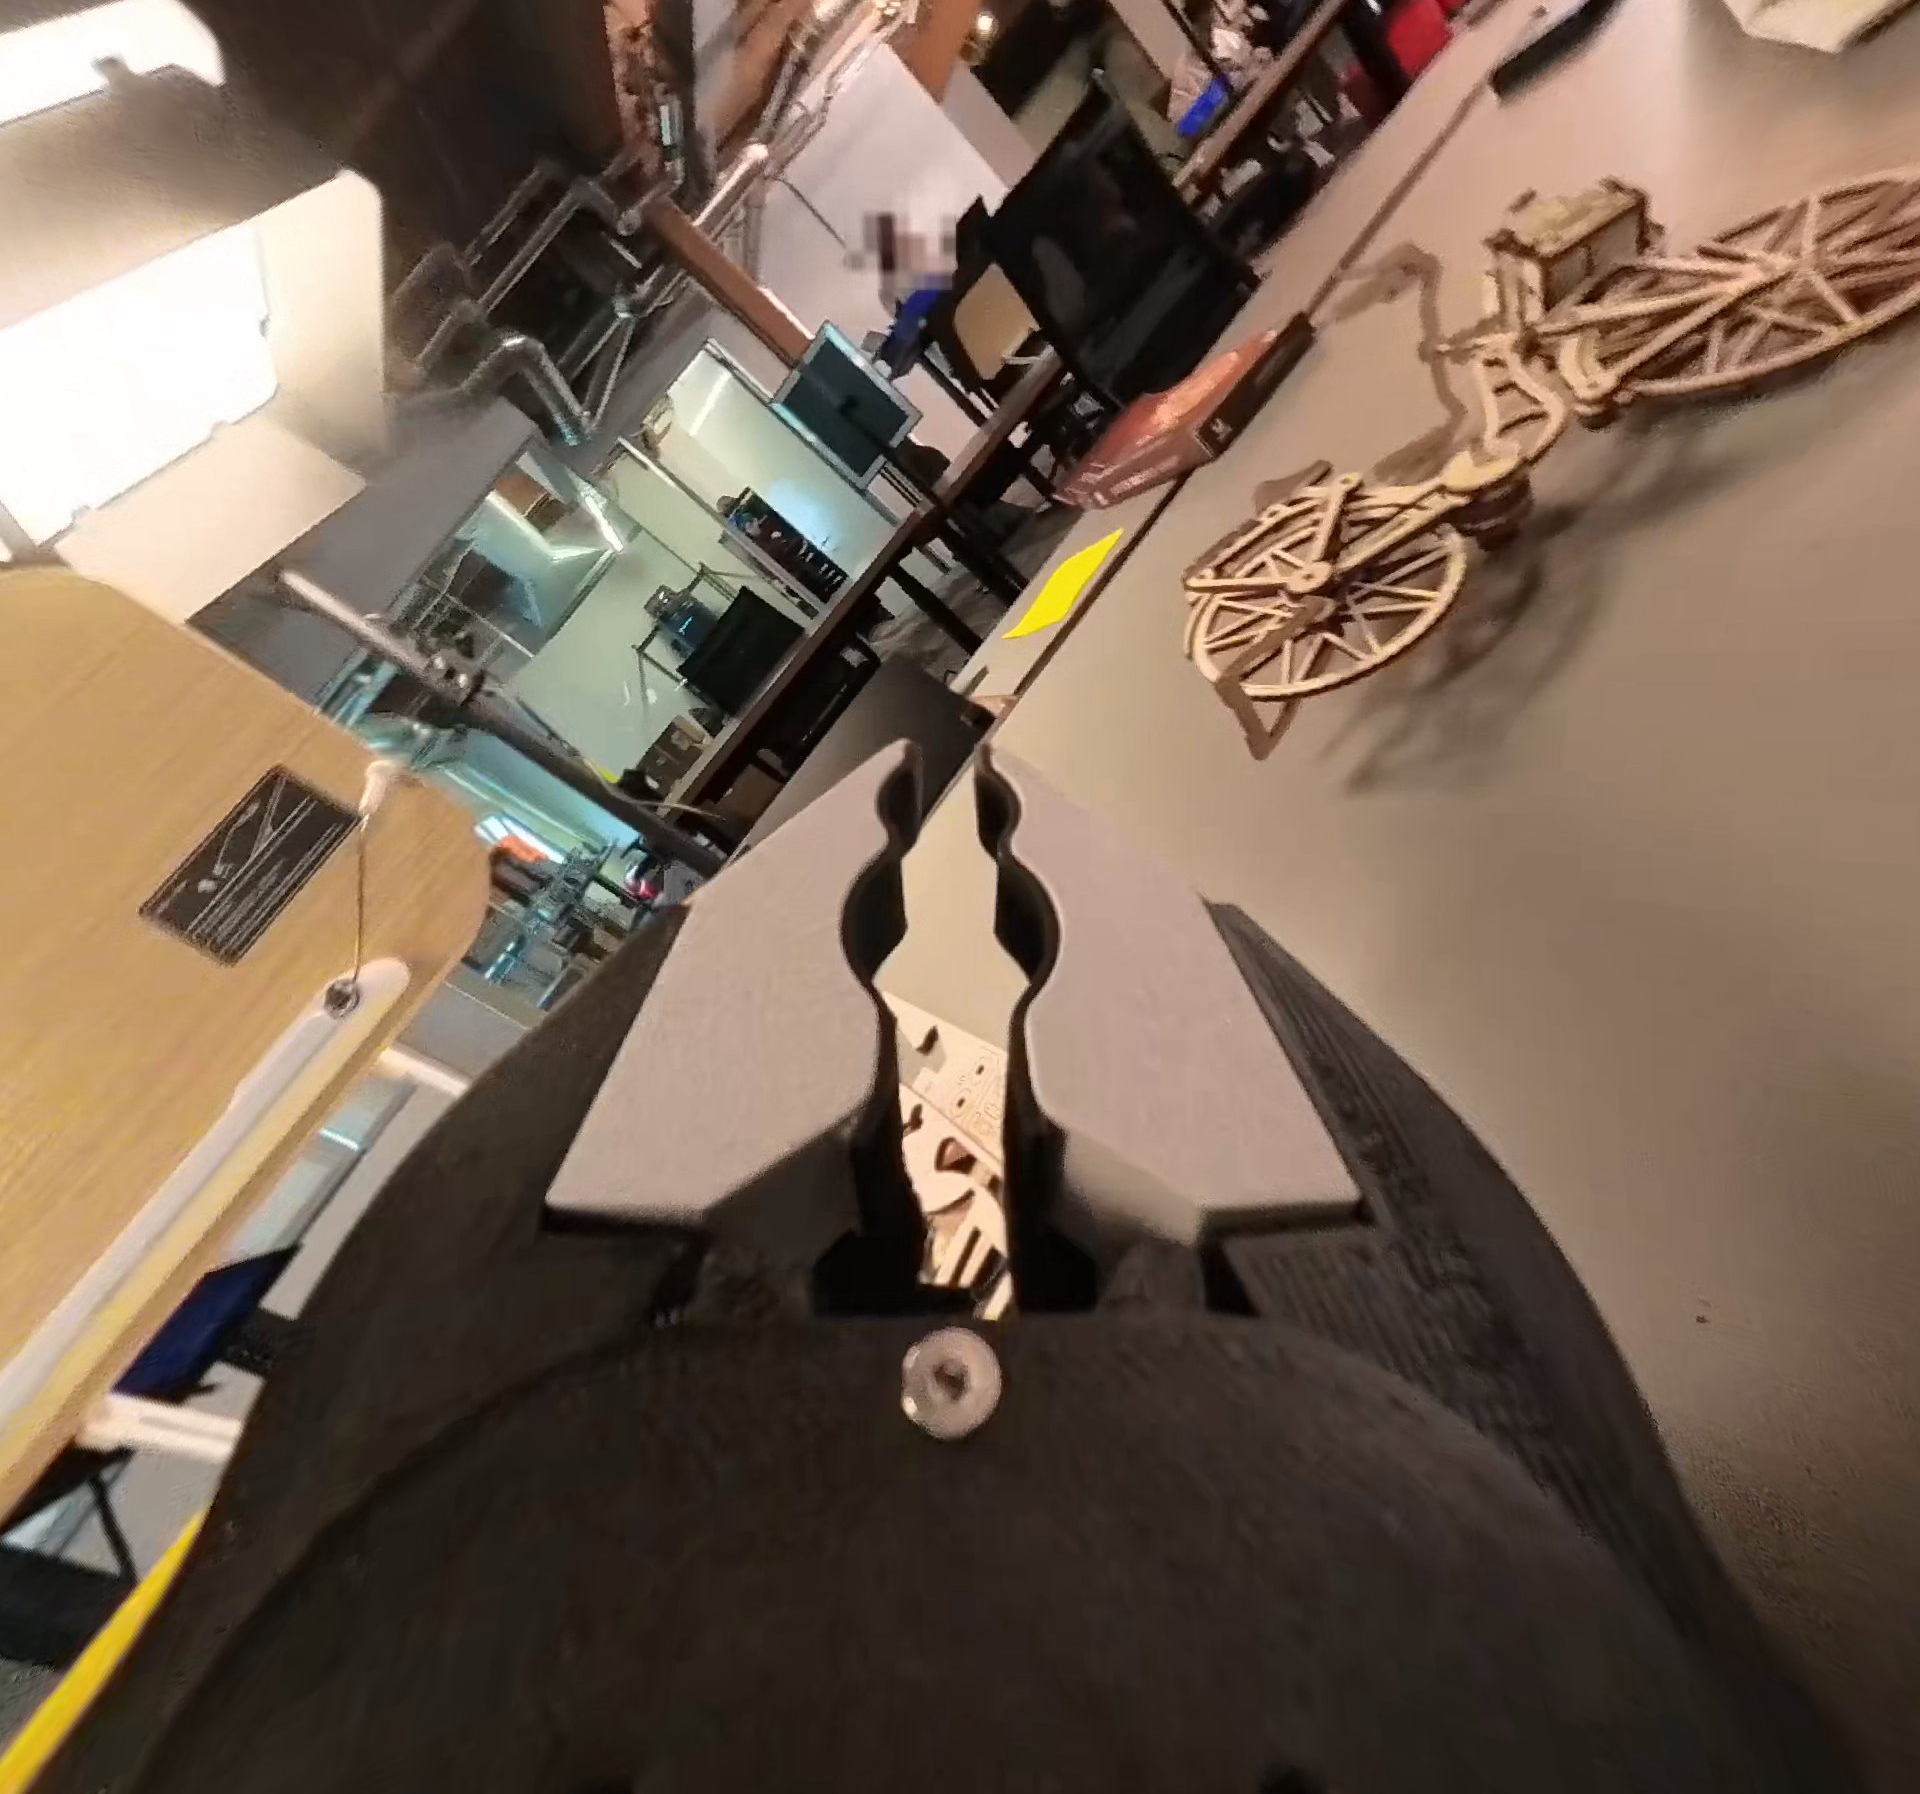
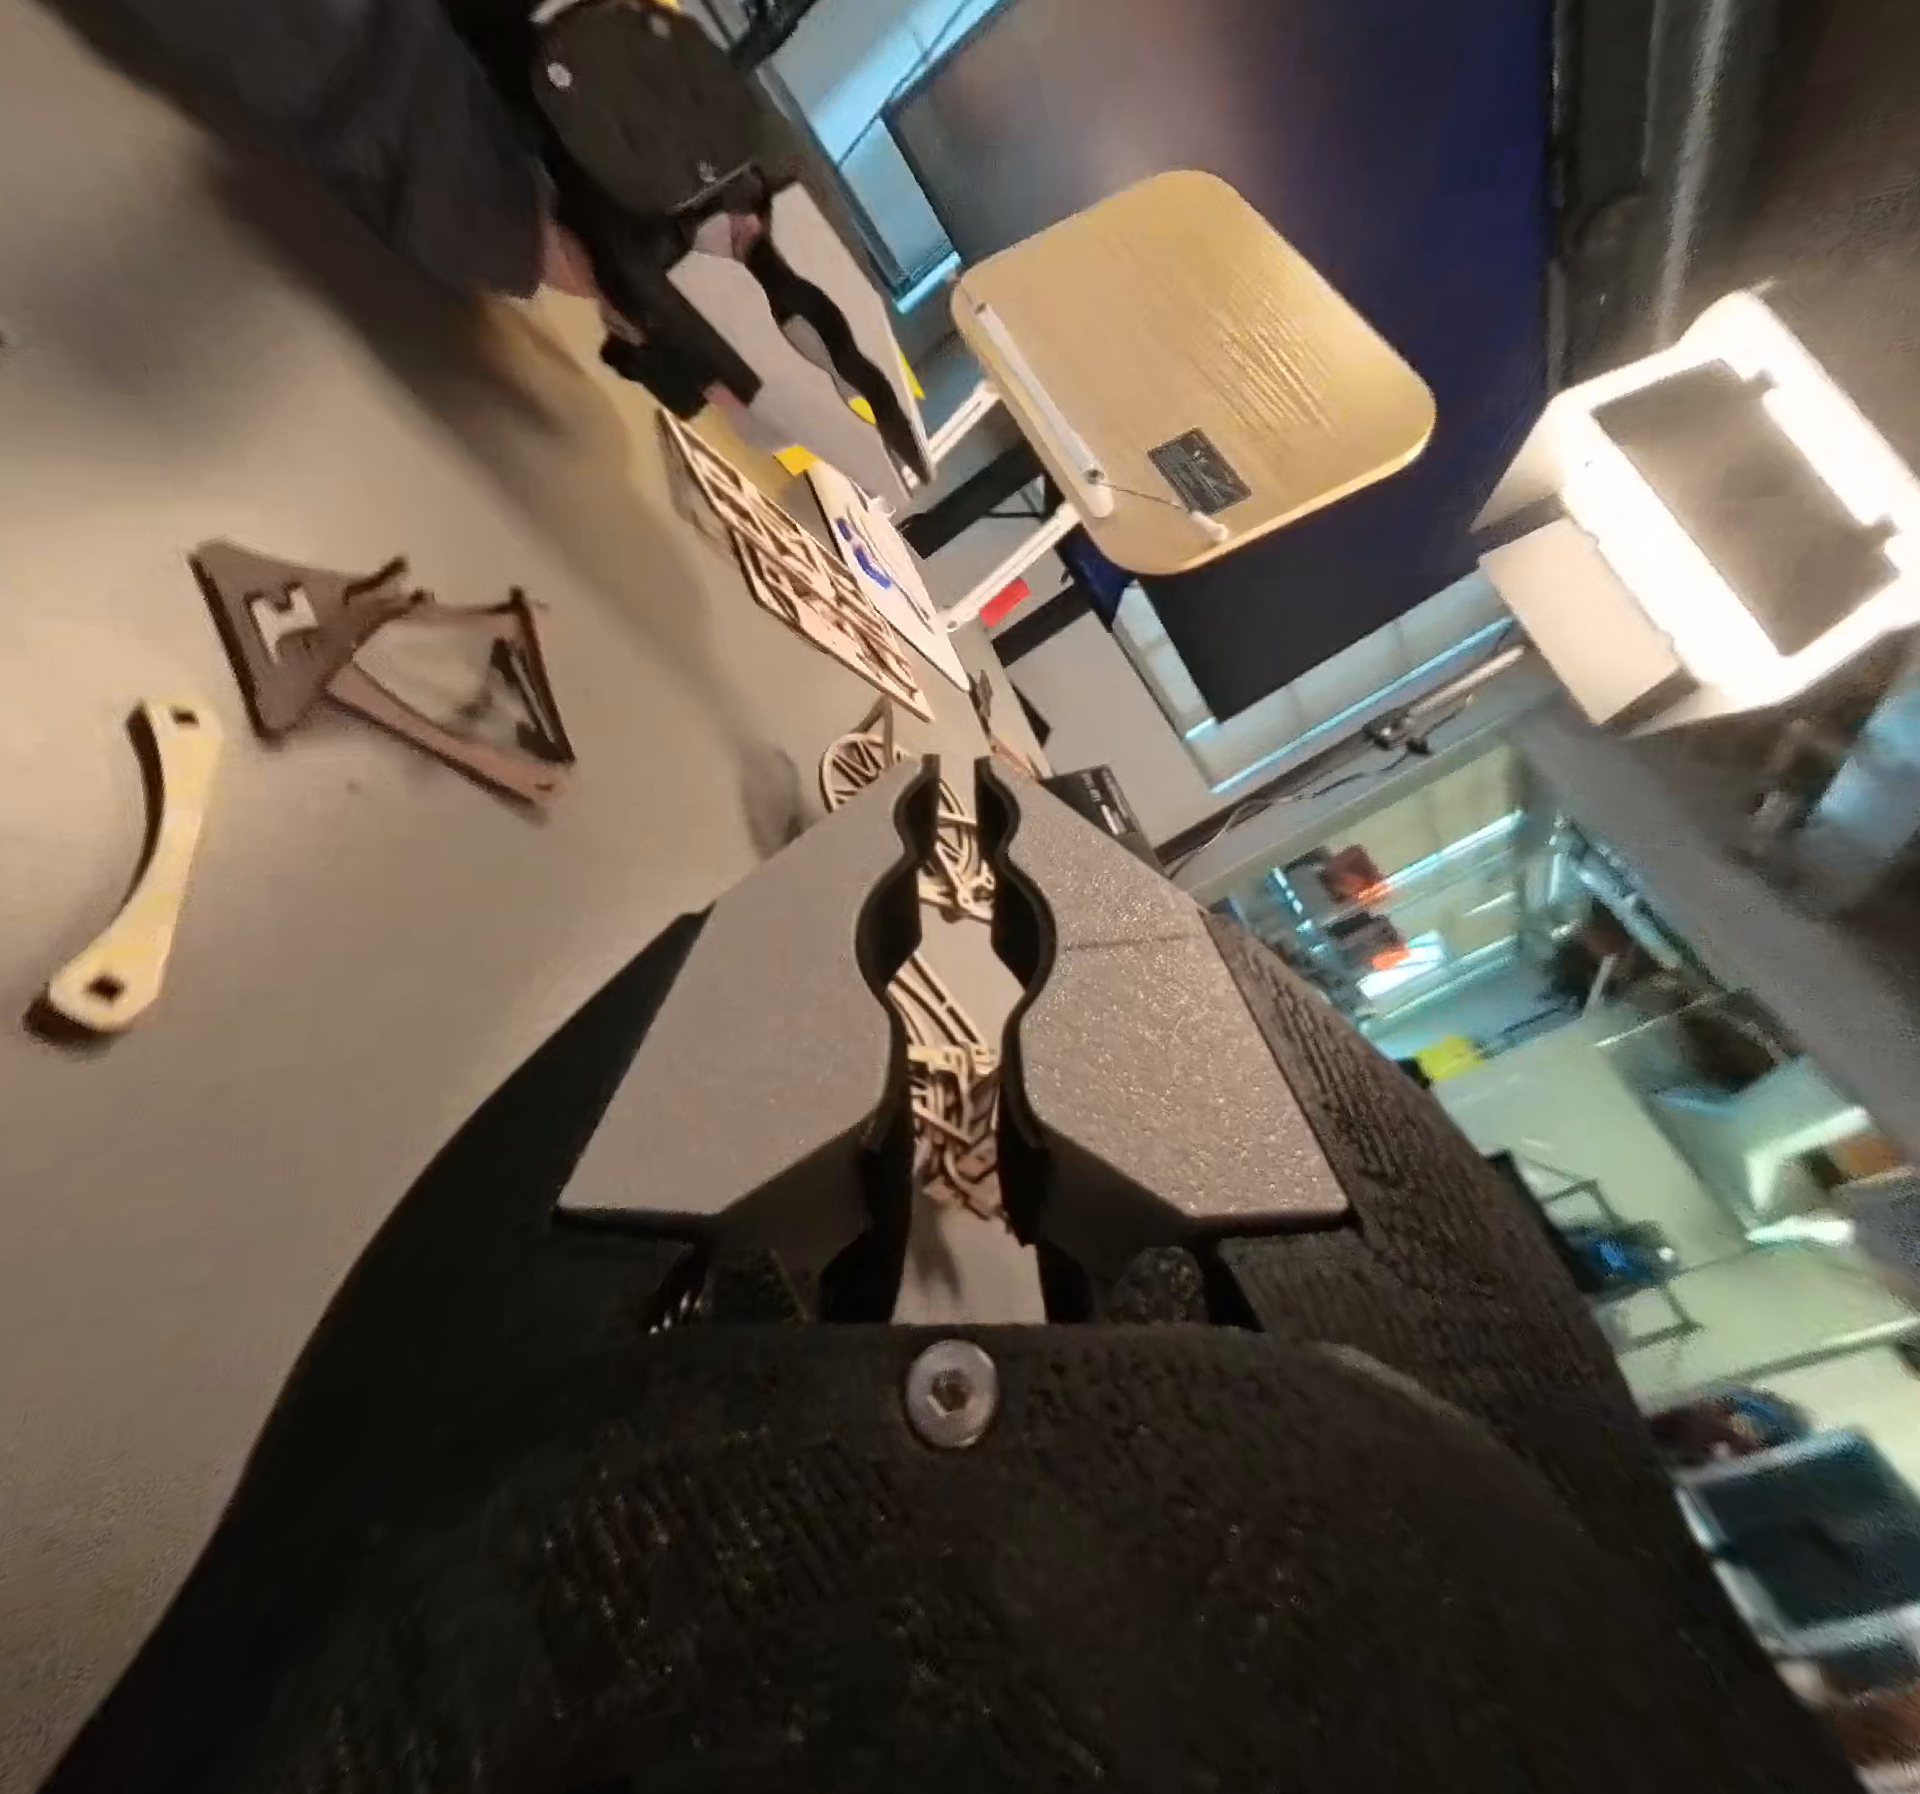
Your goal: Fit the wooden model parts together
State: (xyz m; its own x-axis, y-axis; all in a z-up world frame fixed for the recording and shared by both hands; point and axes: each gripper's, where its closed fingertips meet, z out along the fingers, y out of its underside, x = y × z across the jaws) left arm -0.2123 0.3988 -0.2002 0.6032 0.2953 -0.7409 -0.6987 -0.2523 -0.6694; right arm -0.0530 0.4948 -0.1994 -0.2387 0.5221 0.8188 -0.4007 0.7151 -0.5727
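1. One grey table [image 1: 1621,965] takes up most of both tilted views, and all the wooden pieces rest on it.
2. Across the room, a light wooden board [image 2: 1205,362] with a small dark plate on it stands clear of the table.
3. Lying on its side well ahead of the left tongs [image 1: 948,768] is a part-built wooden bicycle [image 1: 1455,456], its spoked wheel [image 1: 1325,596] nearest the camera.
4. A cut-out wooden sheet [image 2: 800,570] lies flat beyond the right tongs [image 2: 951,776], with a white card just past it.
5. Left of those tongs sits a dark triangular frame piece [image 2: 384,664].
6. Just beside it, apart from it, lies a pale curved strip [image 2: 145,871] with a square hole at each end.
7. Left tongs: fingers nearly together, a thin gap between them, nothing gripped; a pale cut sheet shows through the gap below.
8. Right tongs: the same narrow gap, holding nothing; pale lattice parts lie on the table behind it.
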